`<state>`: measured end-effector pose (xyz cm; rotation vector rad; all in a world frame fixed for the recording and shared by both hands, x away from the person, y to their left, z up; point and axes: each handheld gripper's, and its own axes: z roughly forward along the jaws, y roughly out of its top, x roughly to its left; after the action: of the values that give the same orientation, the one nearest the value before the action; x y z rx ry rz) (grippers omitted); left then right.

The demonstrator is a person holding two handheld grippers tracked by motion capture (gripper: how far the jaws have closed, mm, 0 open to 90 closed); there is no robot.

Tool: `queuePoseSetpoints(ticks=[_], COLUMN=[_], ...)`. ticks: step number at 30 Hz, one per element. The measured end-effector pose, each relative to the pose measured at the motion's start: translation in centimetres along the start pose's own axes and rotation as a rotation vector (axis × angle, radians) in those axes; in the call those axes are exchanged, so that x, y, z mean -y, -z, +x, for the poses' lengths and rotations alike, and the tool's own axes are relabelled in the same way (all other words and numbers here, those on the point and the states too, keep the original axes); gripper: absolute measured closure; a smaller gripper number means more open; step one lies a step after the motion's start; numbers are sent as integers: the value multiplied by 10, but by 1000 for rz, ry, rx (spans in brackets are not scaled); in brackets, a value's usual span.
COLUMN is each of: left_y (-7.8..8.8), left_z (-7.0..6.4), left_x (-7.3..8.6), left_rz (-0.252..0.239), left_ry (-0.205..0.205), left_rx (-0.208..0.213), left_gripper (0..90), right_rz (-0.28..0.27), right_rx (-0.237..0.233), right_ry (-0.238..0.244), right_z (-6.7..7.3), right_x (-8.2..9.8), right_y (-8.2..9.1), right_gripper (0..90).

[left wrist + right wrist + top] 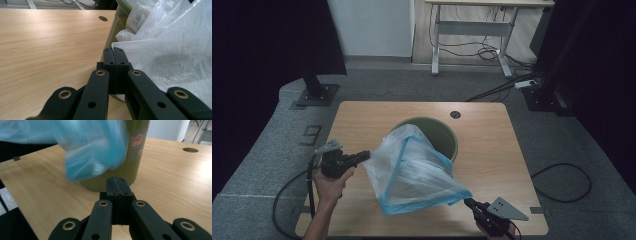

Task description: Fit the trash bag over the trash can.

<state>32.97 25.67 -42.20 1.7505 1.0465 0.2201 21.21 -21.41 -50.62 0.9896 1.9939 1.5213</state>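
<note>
1. High view: you work at a pale wooden table (362, 120) with a round cable hole near its far edge. It stands on grey carpet, with dark curtains at both sides, loose cables on the floor and a white desk frame (472, 30) behind. An olive-green bin (447, 137) stands mid-table, and the clear plastic bag (417, 170) with its blue edge drapes from the bin's mouth toward you. Your left gripper (364, 156) pinches the bag's left edge. Your right gripper (469, 202) sits at the bag's near right corner; its hand is cut off by the bottom edge.

2. Left gripper view: your jaws are pressed together on a fold of the bag's white film (160, 50), just beside the bin's wall (112, 32). The bin is mostly hidden behind the bag.

3. Right gripper view: your jaws look closed together with nothing visible between them. The bag (95, 150) is a blurred blue smear above them, in front of the bin (130, 160), so contact is hard to make out. A red label on the bin is too small to read.
</note>
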Motion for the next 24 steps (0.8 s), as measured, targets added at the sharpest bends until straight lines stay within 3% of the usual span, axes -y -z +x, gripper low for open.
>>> queuePoseSetpoints(ticks=[2,5,8,13,16,19,24], left_y=[0,1,2,4,5,5,4], left_z=[0,0,-1,0,1,1,1], left_x=[0,-1,-3,-3,-3,-3,-3], left_rz=[-4,-8,-16,-18,-17,-16,-13], left_ry=[4,6,5,10,9,9,11], left_rx=[2,0,-1,-3,-5,-6,-6], left_gripper=[899,899,899,899,899,899,899], right_rz=[-23,-79,-140,-193,-189,-161,-135], right_rx=[16,18,-14,4,19,26,-4], right_ry=[-15,-64,-128,-124,-116,-88,-77], right_z=[3,2,-3,-10,-20,-31,-43], right_x=[-3,-13,-23,-37,-43,-48,-54], right_y=[7,24,44,67,64,49,25], right_gripper=[718,630,627,605,600,596,586])
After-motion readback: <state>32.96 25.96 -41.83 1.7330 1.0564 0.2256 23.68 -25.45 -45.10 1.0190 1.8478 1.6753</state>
